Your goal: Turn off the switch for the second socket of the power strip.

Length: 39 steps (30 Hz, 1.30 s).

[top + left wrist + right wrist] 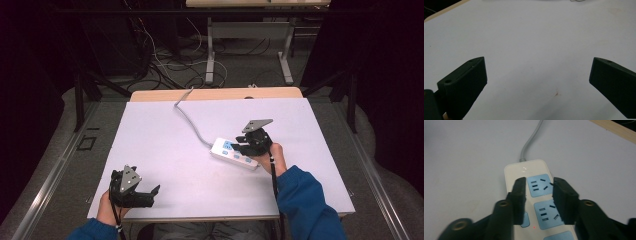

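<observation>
We find the right gripper with its two black, ribbed fingers drawn in narrow over the power strip, standing above its top face rather than around its sides; whether the tips press on the plastic we cannot tell, and nothing is clasped between them. Between and just beyond the fingers lie square pale-blue socket panels with dark slots, set in a smooth, cream-white, round-cornered body. From the far end of the strip a grey round cable runs away from the fingers across the worktop, whose surface is a matt white sheet with a light wooden edge showing at the far side. The left gripper holds its blocky black fingers spread wide with nothing between them, just bare white sheet with a small reddish speck below; in the high view it rests near the front edge, well apart from the strip.
</observation>
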Tool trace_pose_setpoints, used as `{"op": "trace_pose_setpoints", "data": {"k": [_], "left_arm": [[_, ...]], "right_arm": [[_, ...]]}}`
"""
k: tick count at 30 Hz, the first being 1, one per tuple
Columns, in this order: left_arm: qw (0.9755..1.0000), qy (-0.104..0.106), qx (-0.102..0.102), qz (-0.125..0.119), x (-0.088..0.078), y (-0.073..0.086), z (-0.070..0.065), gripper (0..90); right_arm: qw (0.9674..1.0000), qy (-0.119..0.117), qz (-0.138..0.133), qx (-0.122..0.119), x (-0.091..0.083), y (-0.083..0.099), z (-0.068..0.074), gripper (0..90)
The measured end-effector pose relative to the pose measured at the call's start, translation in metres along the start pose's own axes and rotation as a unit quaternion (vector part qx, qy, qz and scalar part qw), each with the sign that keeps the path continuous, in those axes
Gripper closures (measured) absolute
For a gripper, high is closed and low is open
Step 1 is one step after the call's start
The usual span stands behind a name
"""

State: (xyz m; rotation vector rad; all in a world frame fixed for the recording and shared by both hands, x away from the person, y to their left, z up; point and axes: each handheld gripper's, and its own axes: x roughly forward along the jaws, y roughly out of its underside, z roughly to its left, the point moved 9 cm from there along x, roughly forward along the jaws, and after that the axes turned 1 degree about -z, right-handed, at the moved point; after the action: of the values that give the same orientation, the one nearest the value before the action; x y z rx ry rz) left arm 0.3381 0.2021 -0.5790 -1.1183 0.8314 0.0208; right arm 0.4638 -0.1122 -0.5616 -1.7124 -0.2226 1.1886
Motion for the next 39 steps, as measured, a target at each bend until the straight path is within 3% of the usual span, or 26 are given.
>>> {"op": "trace_pose_setpoints", "data": {"k": [1, 3, 4, 14, 27, 39], "left_arm": [[1.0000, -0.001, 0.001, 0.000, 0.000, 0.000, 0.000, 1.1], [1.0000, -0.001, 0.001, 0.000, 0.000, 0.000, 0.000, 1.1], [1.0000, 0.000, 0.001, 0.000, 0.000, 0.000, 0.000, 1.1], [1.0000, -0.002, 0.005, 0.001, 0.000, 0.000, 0.001, 1.2], [1.0000, 0.000, 0.003, 0.003, 0.000, 0.000, 0.000, 1.2], [1.0000, 0.002, 0.002, 0.003, 0.000, 0.000, 0.000, 1.2]], "right_arm": [[1.0000, 0.000, 0.000, 0.000, 0.000, 0.000, 0.000, 71.9], [1.0000, 0.004, -0.006, 0.000, -0.002, -0.002, 0.001, 87.3], [0.9999, 0.004, -0.010, 0.001, -0.003, -0.003, 0.002, 90.0], [1.0000, 0.000, -0.004, -0.007, -0.002, -0.003, 0.008, 90.0], [0.9980, -0.017, 0.054, -0.026, 0.007, 0.012, 0.016, 90.0], [0.9964, -0.019, 0.077, -0.029, 0.012, 0.021, 0.016, 90.0]]}}
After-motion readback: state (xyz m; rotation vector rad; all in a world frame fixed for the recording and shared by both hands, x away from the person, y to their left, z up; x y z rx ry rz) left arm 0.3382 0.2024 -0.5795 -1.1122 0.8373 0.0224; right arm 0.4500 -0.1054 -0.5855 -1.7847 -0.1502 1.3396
